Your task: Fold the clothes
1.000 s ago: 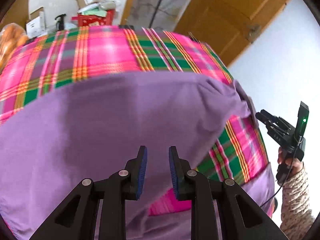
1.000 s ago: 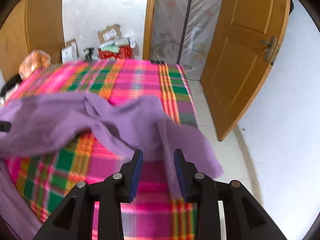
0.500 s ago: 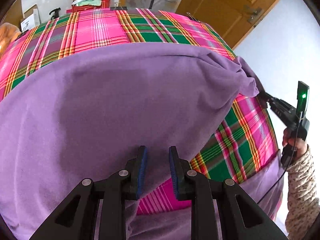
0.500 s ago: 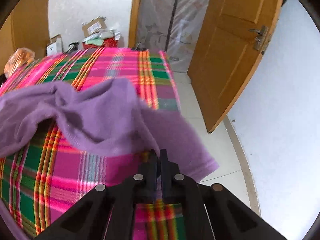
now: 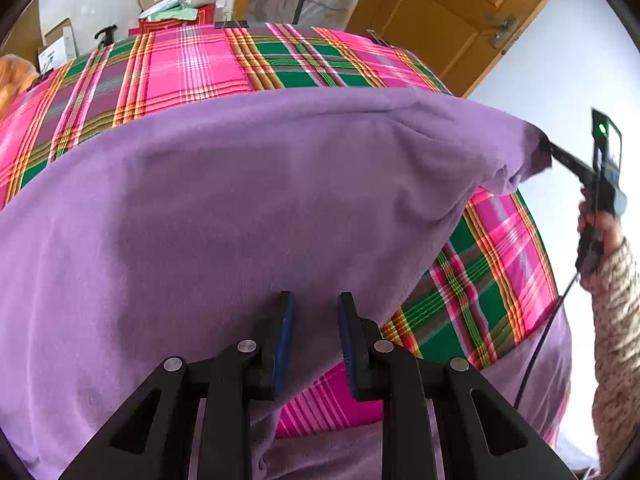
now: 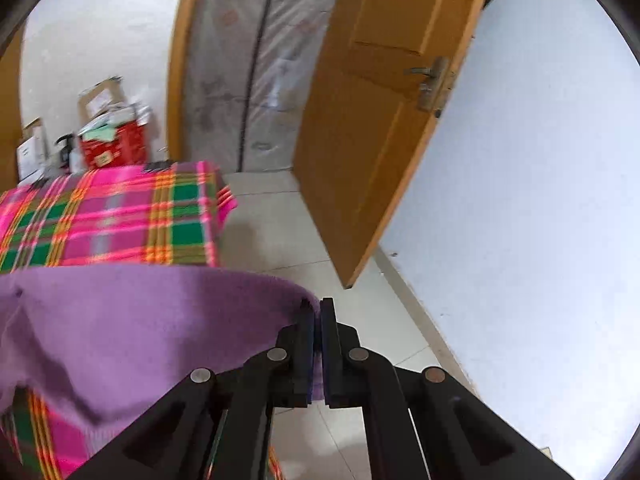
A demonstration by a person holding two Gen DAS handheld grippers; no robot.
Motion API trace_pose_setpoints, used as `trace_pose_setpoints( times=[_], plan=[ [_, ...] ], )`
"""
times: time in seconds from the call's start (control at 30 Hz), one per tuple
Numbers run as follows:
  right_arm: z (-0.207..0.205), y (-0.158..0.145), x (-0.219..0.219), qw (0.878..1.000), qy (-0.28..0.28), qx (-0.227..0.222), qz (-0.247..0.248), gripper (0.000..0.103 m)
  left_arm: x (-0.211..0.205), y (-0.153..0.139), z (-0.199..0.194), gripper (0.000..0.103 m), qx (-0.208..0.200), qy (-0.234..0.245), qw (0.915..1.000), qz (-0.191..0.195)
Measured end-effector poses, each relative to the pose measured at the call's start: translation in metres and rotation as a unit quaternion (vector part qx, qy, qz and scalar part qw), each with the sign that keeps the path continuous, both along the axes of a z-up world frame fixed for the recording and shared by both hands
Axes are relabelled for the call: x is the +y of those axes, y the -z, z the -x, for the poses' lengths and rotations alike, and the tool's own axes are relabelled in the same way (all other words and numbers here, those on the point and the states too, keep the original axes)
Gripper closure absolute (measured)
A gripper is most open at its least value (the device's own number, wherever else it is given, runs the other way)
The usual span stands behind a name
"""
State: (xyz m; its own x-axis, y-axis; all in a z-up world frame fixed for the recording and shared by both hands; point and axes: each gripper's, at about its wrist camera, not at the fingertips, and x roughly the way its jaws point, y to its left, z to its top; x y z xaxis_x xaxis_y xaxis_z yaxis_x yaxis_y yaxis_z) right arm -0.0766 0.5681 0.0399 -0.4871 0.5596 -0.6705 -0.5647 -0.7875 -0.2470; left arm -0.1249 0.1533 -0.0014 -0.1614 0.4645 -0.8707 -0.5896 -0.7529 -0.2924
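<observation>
The right gripper (image 6: 317, 312) pinches a corner of the purple garment (image 5: 248, 208), lifted off the plaid table (image 5: 192, 68). The left gripper (image 5: 314, 308) is parted, seemingly empty. Mid-fold; next, carry the corner across and lay it flat.

The left wrist view looked close over the purple cloth (image 5: 224, 208) and plaid cover (image 5: 192, 64) toward the door (image 5: 452, 12), while the right wrist view, off the table's edge, faced that door (image 6: 384, 120), sharing cloth, cover and boxes (image 6: 104, 96).
</observation>
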Motion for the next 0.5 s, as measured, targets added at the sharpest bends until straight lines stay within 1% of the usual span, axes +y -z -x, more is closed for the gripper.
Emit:
trace_pose_setpoints(
  times=[0.03, 0.13, 0.2, 0.23, 0.27, 0.33, 0.43, 0.5],
  plan=[
    [0.006, 0.002, 0.006, 1.000, 0.011, -0.003, 0.002, 0.100, 0.000, 0.001, -0.001, 0.080, 0.001, 0.000, 1.0000, 0.000],
    [0.022, 0.015, 0.017, 0.999, 0.027, -0.027, 0.034, 0.100, -0.003, 0.001, -0.001, 0.080, -0.001, -0.001, 1.0000, -0.002],
    [0.025, 0.021, 0.018, 0.998, 0.032, -0.037, 0.040, 0.100, -0.004, 0.002, -0.001, 0.080, -0.002, -0.002, 1.0000, -0.005],
    [0.024, 0.025, 0.018, 0.998, 0.035, -0.041, 0.038, 0.098, -0.004, 0.002, -0.001, 0.080, -0.002, -0.001, 1.0000, -0.004],
    [0.021, 0.028, 0.018, 0.997, 0.040, -0.046, 0.037, 0.094, -0.004, 0.002, -0.002, 0.080, -0.002, 0.001, 1.0000, -0.003],
    [0.015, 0.031, 0.021, 0.996, 0.052, -0.052, 0.044, 0.090, -0.004, 0.001, -0.004, 0.080, 0.000, 0.005, 1.0000, 0.002],
    [-0.004, 0.030, 0.020, 0.995, 0.059, -0.041, 0.064, 0.090, -0.007, -0.001, -0.010, 0.080, 0.006, 0.015, 0.9998, 0.011],
    [-0.016, 0.030, 0.016, 0.995, 0.057, -0.035, 0.075, 0.088, -0.009, -0.002, -0.014, 0.080, 0.012, 0.021, 0.9996, 0.017]
  ],
)
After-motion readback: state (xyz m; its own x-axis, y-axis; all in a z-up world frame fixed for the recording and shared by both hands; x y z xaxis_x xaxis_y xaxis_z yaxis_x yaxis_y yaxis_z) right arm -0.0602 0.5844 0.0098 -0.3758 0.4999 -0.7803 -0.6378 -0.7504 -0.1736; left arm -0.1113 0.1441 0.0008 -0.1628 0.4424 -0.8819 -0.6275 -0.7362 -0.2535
